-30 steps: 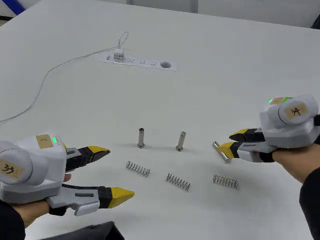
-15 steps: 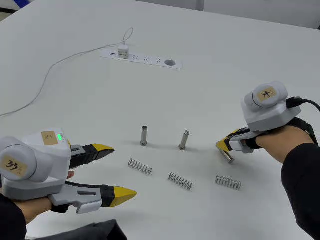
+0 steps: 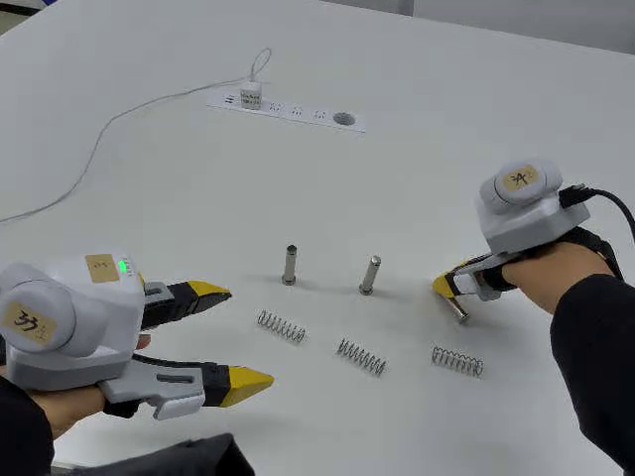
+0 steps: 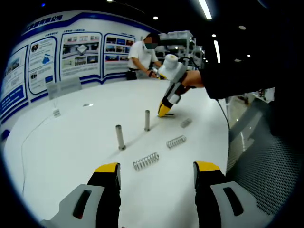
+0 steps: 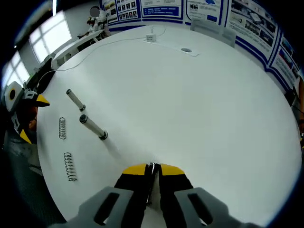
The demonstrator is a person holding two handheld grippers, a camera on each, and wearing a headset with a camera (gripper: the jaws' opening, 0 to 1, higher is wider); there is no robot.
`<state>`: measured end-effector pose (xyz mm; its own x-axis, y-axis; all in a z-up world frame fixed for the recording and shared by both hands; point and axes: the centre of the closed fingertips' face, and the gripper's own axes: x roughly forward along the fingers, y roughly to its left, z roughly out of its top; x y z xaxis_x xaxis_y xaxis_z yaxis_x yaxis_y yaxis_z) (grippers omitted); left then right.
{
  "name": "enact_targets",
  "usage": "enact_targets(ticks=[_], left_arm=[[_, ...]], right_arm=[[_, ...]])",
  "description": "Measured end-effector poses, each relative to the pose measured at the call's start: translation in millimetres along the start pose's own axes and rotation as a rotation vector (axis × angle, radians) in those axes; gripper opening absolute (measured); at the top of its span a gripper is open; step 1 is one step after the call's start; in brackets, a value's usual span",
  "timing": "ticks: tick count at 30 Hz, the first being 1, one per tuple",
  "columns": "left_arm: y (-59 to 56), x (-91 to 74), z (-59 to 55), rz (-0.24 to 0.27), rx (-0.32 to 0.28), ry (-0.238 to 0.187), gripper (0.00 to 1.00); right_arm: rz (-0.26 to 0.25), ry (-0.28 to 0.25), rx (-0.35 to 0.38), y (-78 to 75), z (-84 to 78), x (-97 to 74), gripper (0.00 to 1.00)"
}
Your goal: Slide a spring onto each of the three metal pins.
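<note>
Left tongs (image 4: 156, 167) spread, spring (image 4: 145, 161) just ahead

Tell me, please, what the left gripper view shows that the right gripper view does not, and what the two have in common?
Left gripper view: the left gripper seen along its own open jaws, a third spring lying near the right gripper, and a person standing in the background. Right gripper view: the right gripper's jaws close up, shut on the end of a pin. Shared: the white table, two upright pins and two springs.
</note>
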<state>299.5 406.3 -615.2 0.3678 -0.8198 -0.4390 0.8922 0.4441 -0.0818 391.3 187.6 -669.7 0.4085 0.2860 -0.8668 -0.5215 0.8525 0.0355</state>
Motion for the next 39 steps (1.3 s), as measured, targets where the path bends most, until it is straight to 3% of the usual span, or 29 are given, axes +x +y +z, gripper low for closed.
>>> enact_targets(ticks=[8,14,17,24,29,35,39], left_arm=[[0.0,0.1,-1.2,0.001,-0.002,0.005,0.63],[-1.8,0.9,-1.7,-0.006,0.005,0.01,0.62],[-1.9,0.8,-1.5,-0.007,0.005,0.01,0.61],[-4.4,2.1,-2.3,-0.017,0.013,0.017,0.6],[-6.7,3.7,-3.8,-0.027,0.022,0.026,0.58],[-8.4,3.2,-2.1,-0.03,0.034,0.023,0.57],[-7.6,1.9,-1.4,-0.025,0.038,0.02,0.56]], right_arm=[[0.008,0.036,0.0,-1.1,-1.8,2.0,0.1],[-0.003,0.101,0.013,0.0,-2.2,2.8,0.1],[-0.026,0.134,-0.024,1.8,-2.9,2.9,0.1],[-0.021,0.15,-0.049,0.6,-3.9,3.4,0.1],[-0.039,0.126,-0.053,1.3,-4.6,3.0,0.1],[-0.047,0.006,0.022,-3.9,-2.5,2.8,0.09],[-0.037,-0.033,0.04,-6.5,-3.0,2.3,0.09]])
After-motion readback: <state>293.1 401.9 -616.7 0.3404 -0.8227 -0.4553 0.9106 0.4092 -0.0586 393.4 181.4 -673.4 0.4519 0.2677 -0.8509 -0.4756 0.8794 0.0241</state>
